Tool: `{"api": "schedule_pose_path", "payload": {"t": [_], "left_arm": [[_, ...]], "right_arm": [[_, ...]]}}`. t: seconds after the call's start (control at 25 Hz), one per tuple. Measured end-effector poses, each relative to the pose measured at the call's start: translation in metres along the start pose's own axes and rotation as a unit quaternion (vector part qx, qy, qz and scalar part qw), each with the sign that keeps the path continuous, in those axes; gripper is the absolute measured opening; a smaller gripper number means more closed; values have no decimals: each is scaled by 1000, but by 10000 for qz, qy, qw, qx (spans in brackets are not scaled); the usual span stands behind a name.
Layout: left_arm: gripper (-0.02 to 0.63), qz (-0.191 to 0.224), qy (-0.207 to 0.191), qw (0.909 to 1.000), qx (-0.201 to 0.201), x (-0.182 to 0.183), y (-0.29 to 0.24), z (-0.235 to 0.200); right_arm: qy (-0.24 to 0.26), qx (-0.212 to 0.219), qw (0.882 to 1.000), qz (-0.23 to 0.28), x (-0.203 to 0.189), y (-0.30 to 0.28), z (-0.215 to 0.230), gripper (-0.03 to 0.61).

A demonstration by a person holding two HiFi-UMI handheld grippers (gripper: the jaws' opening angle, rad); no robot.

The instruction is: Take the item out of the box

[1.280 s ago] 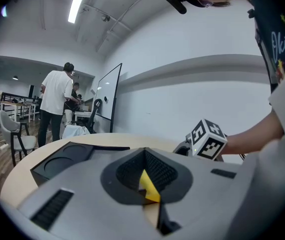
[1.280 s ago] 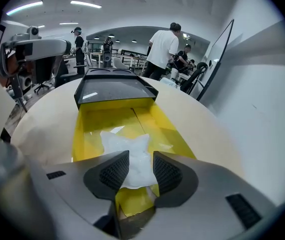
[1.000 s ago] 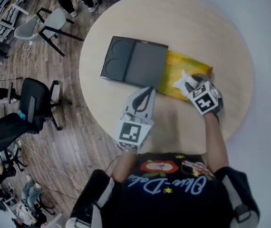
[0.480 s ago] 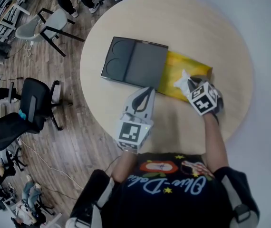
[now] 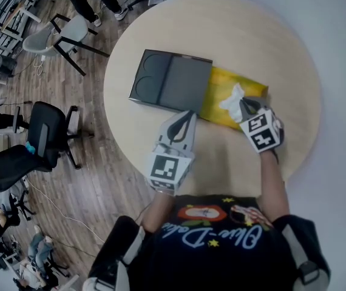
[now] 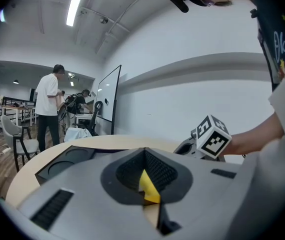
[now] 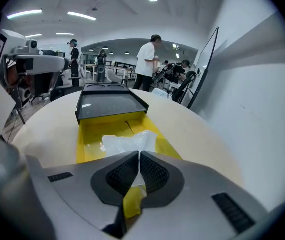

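Head view shows us both grippers held low over the round table [image 5: 221,35], close in front of the body. Our right forearm [image 5: 271,183] runs straight forward from the torso. It carries the right gripper [image 5: 244,106] over the right end of the yellow tray [image 5: 253,88], marker cube facing up and jaws pointing forward and slightly left, down into the tray.

The tray stands drawn out to the right of the black sleeve [image 5: 173,80], with one end at the sleeve's mouth. The white plastic bag [image 5: 230,99] lies inside the tray, crumpled, its near edge reaching into the right gripper's jaws. In the right gripper view those jaws are closing. Their ribbed pads are all but together, with a fold of the bag pinched between them and the rest of it spread ahead on the tray floor.

Our left hand keeps the left gripper [image 5: 185,117] nearer the body. It points forward, its tips at the near side of the box where sleeve and tray meet. In the left gripper view its jaws are clenched, tips touching, and only a sliver of yellow shows in the gap beneath them. We cannot tell whether the tips touch the box.
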State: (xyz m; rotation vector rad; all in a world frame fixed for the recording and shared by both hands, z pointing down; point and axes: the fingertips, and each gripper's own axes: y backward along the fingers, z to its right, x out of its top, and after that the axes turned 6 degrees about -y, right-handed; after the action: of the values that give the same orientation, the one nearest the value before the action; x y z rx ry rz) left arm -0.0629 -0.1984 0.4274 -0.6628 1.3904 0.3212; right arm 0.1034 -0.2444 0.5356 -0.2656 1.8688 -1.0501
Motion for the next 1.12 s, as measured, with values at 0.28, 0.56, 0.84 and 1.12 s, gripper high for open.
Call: {"api": "schedule_pose_path", "payload": {"t": [0.28,0.56,0.84,1.12], "left_arm": [[-3,53,-153,9999,58,9,5,2],[-3,141,-338,9993,51,21,11,14],[-3,199,-470,9987,-21,29,16,27],[-3,238,-523,9983,-65,34,17,31]], "right_arm": [[-280,-132,9959,849,27,39,-2,9],[-518,-163,9838,1709,48,84,-10,11],[-768,-50,9692,2338,58,121,-20,11],[-668,-69,9648,2544,62,139,-24,9]]}}
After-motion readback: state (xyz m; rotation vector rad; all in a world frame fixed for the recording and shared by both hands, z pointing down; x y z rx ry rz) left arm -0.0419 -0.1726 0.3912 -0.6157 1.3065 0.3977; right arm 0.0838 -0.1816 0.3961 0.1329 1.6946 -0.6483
